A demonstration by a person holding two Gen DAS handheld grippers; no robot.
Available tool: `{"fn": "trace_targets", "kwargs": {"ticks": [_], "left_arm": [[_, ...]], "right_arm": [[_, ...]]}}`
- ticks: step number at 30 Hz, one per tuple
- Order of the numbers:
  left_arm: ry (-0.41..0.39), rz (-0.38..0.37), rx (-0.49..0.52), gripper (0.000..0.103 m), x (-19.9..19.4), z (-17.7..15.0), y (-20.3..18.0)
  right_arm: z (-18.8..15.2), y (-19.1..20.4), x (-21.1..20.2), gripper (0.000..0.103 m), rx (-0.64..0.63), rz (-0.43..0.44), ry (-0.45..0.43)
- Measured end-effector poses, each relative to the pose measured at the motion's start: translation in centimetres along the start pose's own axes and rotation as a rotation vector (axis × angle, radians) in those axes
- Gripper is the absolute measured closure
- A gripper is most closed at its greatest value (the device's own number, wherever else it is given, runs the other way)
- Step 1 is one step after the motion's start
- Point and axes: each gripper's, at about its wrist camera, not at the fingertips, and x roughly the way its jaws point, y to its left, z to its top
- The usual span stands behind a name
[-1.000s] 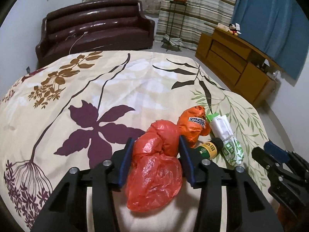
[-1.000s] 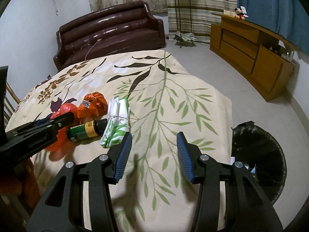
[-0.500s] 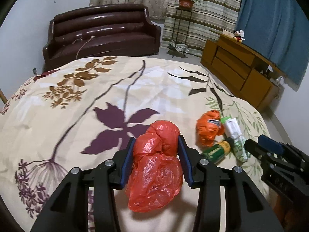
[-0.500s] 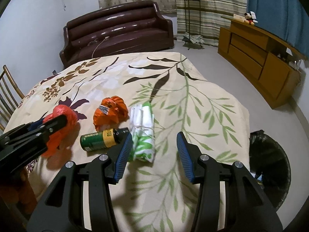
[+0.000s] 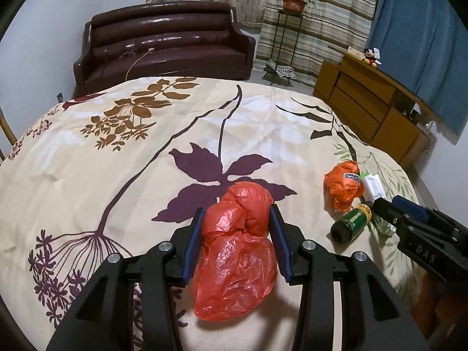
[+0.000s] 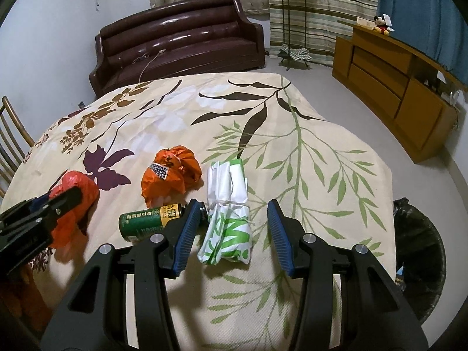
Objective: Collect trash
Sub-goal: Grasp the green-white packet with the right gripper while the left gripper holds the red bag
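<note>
A crumpled red plastic bag (image 5: 237,242) fills the gap of my left gripper (image 5: 237,209), whose blue pads press it on both sides above the floral bedspread (image 5: 146,152). My right gripper (image 6: 232,204) is open over a tied white-and-green bag bundle (image 6: 229,213); the bundle lies between the jaws with a gap on its right side. Just left of the bundle lie a green bottle (image 6: 146,222) on its side and a crumpled orange bag (image 6: 171,172). The right wrist view shows the left gripper (image 6: 58,201) with the red bag (image 6: 74,180) at far left.
A black-lined trash bin (image 6: 421,251) stands on the floor off the bed's right edge. Beyond the bed are a dark brown sofa (image 5: 163,44), a wooden cabinet (image 6: 395,87) on the right, and a plant stand by the curtains. Chair slats (image 6: 11,140) show at far left.
Both grippers have slid left across the bed. The white-and-green bundle, earlier left of the right jaws, now lies between them. The left gripper carried the red bag away from the orange bag.
</note>
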Motion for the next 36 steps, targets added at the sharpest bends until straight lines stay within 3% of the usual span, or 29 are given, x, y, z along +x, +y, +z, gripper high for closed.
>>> {"fn": "trace_targets", "kwargs": {"ticks": [14, 16, 30, 36], "left_arm": [[-0.003, -0.003, -0.003, 0.059, 0.1, -0.1, 0.1], [-0.003, -0.002, -0.004, 0.059, 0.1, -0.1, 0.1], [-0.004, -0.01, -0.006, 0.059, -0.1, -0.3, -0.1], [-0.008, -0.036, 0.007, 0.059, -1.2, -1.2, -2.2]], "right_arm": [[0.0, 0.0, 0.8, 0.059, -0.012, -0.015, 0.02], [0.1, 0.2, 1.0, 0.07, -0.021, -0.012, 0.027], [-0.4, -0.3, -0.4, 0.071, -0.018, -0.021, 0.005], [-1.6, -2.1, -2.4, 0.071, 0.011, -0.039, -0.013]]}}
